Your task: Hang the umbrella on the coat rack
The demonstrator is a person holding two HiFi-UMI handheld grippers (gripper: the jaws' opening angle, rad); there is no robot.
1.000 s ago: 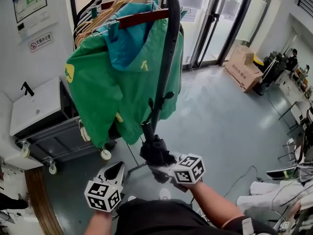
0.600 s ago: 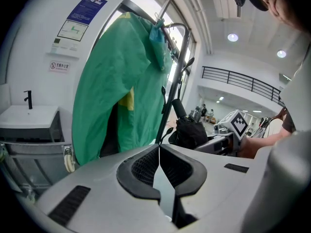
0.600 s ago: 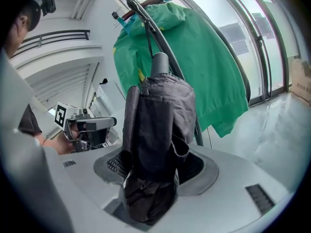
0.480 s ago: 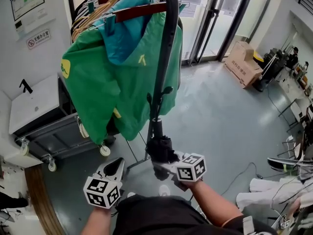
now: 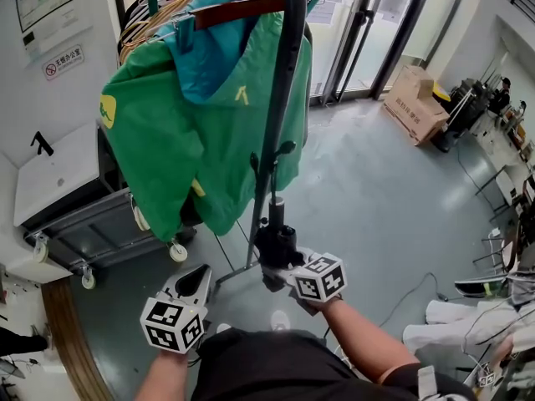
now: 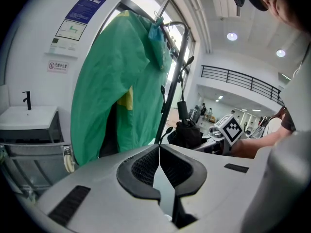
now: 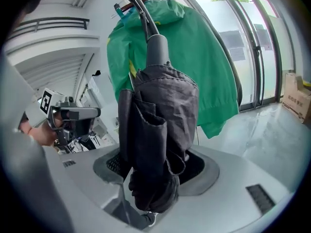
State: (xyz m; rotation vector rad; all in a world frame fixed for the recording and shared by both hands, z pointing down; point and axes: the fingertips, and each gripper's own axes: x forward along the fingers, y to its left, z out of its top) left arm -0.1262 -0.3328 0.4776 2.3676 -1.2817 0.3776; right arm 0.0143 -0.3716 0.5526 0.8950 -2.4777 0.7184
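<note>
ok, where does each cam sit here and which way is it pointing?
Head view: on the person's head, steeply down at the coat rack and floor; shows left gripper, right gripper, left forearm, right forearm.
Left gripper view: on the left gripper, looking up along its shut, empty jaws at the green jacket; right forearm at right.
Right gripper view: on the right gripper, along jaws shut on the umbrella; left gripper at left.
Shared: all three show the green jacket, coat rack and umbrella.
</note>
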